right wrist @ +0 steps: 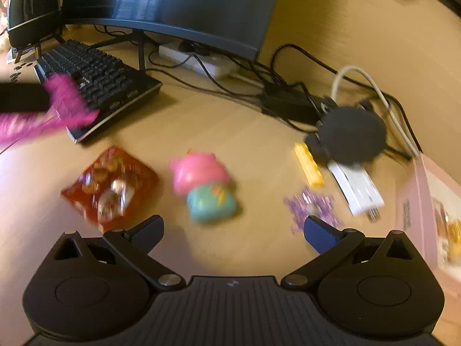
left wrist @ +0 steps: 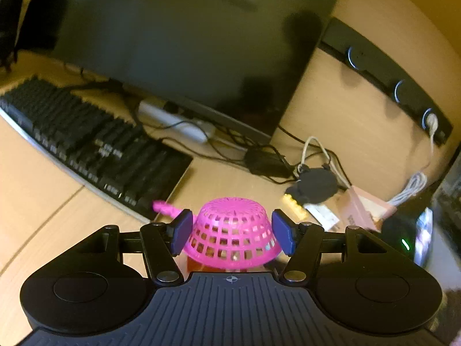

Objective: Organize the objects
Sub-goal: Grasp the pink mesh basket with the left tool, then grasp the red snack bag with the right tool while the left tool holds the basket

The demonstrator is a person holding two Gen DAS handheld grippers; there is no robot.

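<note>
The left hand-held gripper (left wrist: 232,232) grasps an upturned pink mesh basket (left wrist: 234,232) between its blue pads, lifted over the tabletop (left wrist: 43,190) beside the black keyboard (left wrist: 86,141). The right hand-held gripper (right wrist: 233,232) hangs released, jaws spread wide above an orange snack packet (right wrist: 111,184), a pink-and-teal toy figure (right wrist: 204,186) and scattered purple bits (right wrist: 312,206).

light wooden desk (right wrist: 224,121) under warm yellowish light; large dark monitor (left wrist: 184,34) at rear, black keyboard (right wrist: 95,72) to the left, black socket rail (left wrist: 386,77) on wooden wall panel (left wrist: 351,115)
</note>
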